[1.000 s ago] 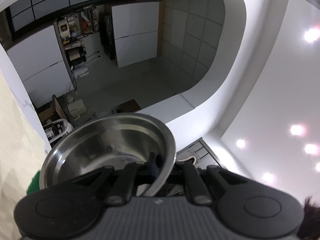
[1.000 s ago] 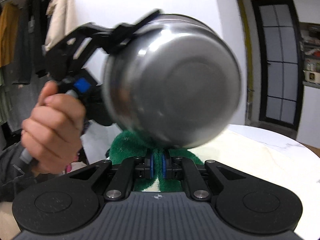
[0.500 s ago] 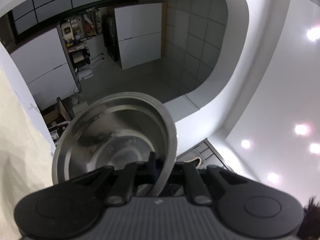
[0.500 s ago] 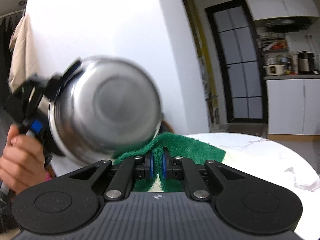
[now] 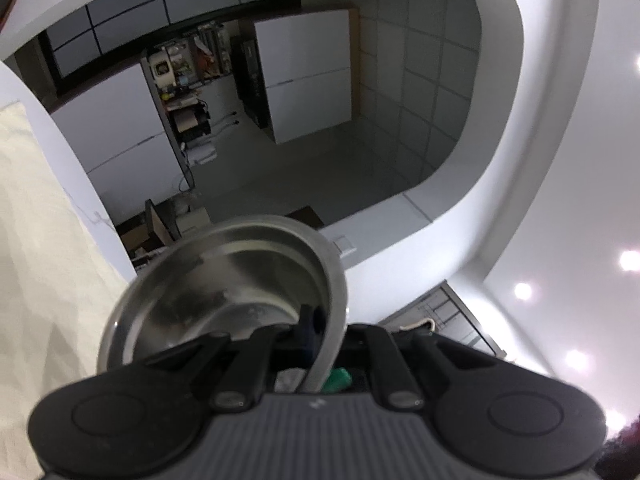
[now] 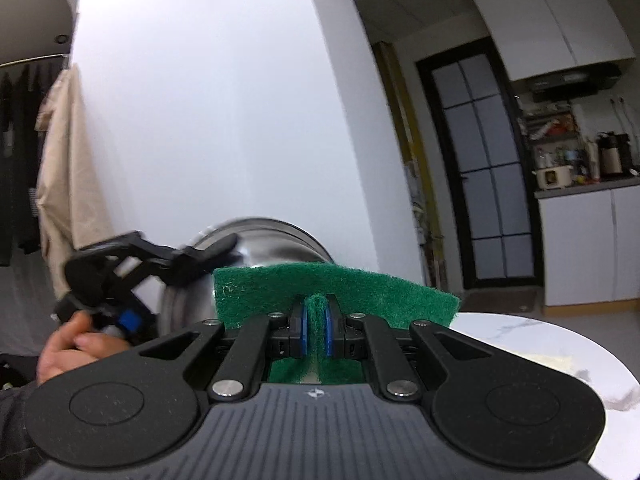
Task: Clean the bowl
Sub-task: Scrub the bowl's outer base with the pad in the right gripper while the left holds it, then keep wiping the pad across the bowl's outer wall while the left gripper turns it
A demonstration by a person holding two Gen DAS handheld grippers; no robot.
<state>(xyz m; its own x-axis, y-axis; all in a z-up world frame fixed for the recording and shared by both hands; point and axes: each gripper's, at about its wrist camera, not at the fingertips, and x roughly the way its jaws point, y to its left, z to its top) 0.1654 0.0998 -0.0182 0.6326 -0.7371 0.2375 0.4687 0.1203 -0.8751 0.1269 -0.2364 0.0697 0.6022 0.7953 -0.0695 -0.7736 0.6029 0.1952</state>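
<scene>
My left gripper is shut on the rim of a steel bowl and holds it up in the air, tilted, its hollow side toward the left wrist camera. My right gripper is shut on a green scouring pad. In the right wrist view the bowl is just behind the pad's top edge, partly hidden by it, with the left gripper clamped on its left rim. A small green bit of the pad shows under the bowl in the left wrist view.
A round white marble table lies at the lower right of the right wrist view. A white wall stands behind the bowl. A kitchen counter with appliances is far to the right. Clothes hang at the left.
The bowl has dropped lower in the right wrist view and turned more edge-on. The pad has come up in front of its lower right side. Both grips are unchanged.
</scene>
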